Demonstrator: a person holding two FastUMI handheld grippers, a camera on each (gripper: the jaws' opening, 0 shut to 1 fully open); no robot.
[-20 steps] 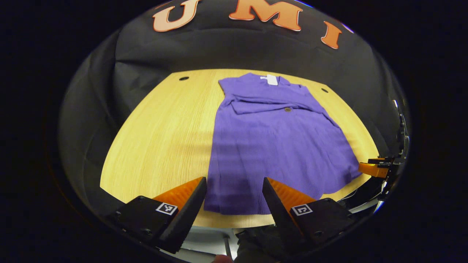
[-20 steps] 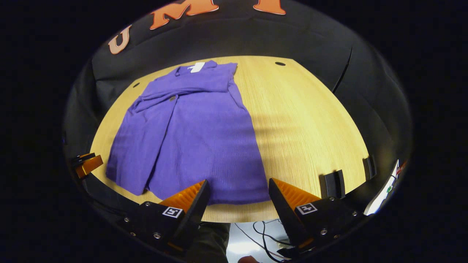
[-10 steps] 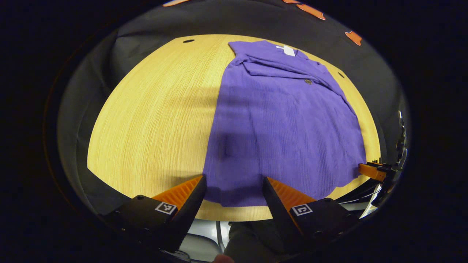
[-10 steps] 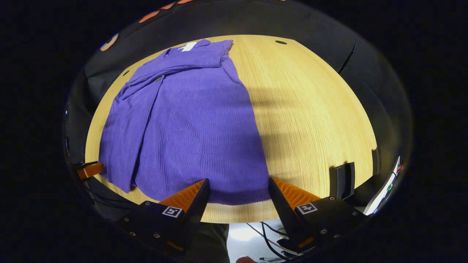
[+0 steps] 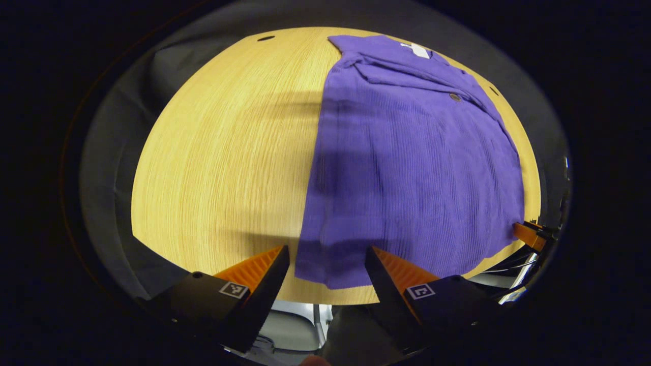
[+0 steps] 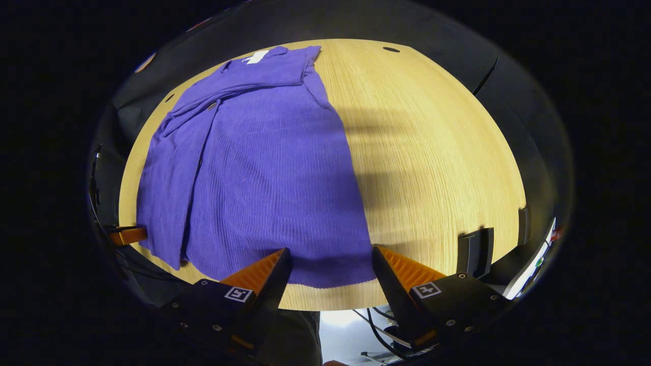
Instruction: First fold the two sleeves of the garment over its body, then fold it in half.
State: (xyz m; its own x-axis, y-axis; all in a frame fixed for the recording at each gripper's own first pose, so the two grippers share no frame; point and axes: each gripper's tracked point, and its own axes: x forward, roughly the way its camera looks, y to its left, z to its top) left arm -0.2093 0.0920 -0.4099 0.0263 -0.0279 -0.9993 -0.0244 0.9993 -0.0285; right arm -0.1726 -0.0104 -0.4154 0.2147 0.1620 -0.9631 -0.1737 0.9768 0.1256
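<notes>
The purple ribbed knit garment (image 5: 412, 168) lies flat on the pale wooden tabletop (image 5: 229, 152). Left gripper (image 5: 325, 259) and right gripper (image 6: 329, 262), jaws apart, hover at its 6 o'clock hem.

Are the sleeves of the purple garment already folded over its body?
Yes: the sleeves lie across the chest of the garment; it is not yet folded in half.

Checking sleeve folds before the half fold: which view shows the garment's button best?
Left gripper view: the button sits clear on the purple garment below the folded sleeves. Right gripper view shows it smaller, tucked at a fold edge.
</notes>
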